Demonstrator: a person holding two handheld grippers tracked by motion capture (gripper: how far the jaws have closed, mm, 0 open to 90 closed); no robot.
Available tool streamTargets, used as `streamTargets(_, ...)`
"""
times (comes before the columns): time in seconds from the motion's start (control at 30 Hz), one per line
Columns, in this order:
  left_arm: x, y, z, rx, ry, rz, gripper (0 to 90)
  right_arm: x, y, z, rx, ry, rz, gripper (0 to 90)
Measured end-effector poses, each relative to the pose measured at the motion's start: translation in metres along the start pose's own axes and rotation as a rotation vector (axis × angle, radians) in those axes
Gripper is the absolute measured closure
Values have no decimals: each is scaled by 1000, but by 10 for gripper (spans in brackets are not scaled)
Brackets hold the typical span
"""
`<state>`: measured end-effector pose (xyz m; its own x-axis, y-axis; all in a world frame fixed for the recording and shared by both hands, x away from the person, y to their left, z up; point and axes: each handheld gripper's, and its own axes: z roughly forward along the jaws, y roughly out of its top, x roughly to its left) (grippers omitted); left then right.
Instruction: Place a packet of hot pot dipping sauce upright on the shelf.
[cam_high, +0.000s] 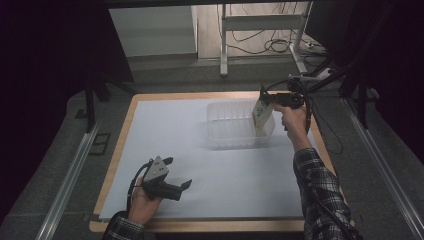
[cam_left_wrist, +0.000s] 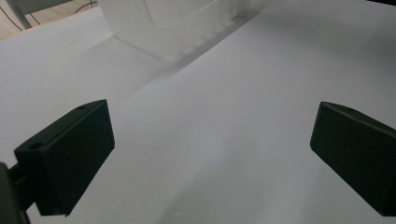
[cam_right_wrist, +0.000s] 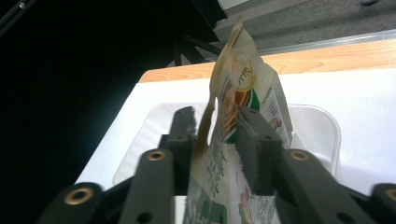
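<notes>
The right gripper (cam_high: 266, 101) is held above the right end of a clear plastic tub (cam_high: 235, 131), with a printed food pouch (cam_right_wrist: 233, 135) standing upright between its jaws. In the right gripper view a gap is seen between the jaws and the pouch, so the pouch is not clamped; its lower end is seen hanging into the tub in the high view. The left gripper (cam_high: 179, 172) is rested low over the near left part of the worktop (cam_high: 120, 145), its jaws spread wide with nothing between them. The worktop is covered by a large white sheet (cam_high: 200, 170), with a wooden edge left showing around it. Grey carpeted floor (cam_high: 60, 150) is seen around the worktop, metal rails (cam_high: 67, 175) are laid along both sides, and a white table frame (cam_high: 260, 25) with loose cables (cam_high: 260, 45) stands beyond.
</notes>
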<state>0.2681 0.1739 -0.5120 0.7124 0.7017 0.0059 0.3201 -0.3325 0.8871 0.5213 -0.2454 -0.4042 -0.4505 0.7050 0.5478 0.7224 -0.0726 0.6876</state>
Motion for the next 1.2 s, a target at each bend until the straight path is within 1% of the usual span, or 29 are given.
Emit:
streamTargets(0.03,0,0,0,-2,0,0,0,0,-1,0,2,-2,-7,597)
streamTargets(0.07,0,0,-1,-4,-1,-1,0,0,-1,0,5,-4,-11,578)
streamTargets(0.3,0,0,0,-1,-6,-2,0,3,-2,-2,14,-8,-38,469)
streamTargets(0.33,0,0,0,-1,-6,-2,0,3,-2,-2,14,-8,-38,469)
streamTargets(0.4,0,0,0,0,-6,0,0,5,-2,-3,14,-11,-56,430)
streamTargets(0.53,0,0,0,0,-6,2,0,8,-2,-4,22,-18,-79,398)
streamTargets(1.0,-1,0,1,2,-10,10,0,19,-2,-13,18,-43,-157,319)
streamTargets(1.2,-2,0,2,5,-11,14,0,24,-4,-18,15,-41,-188,280)
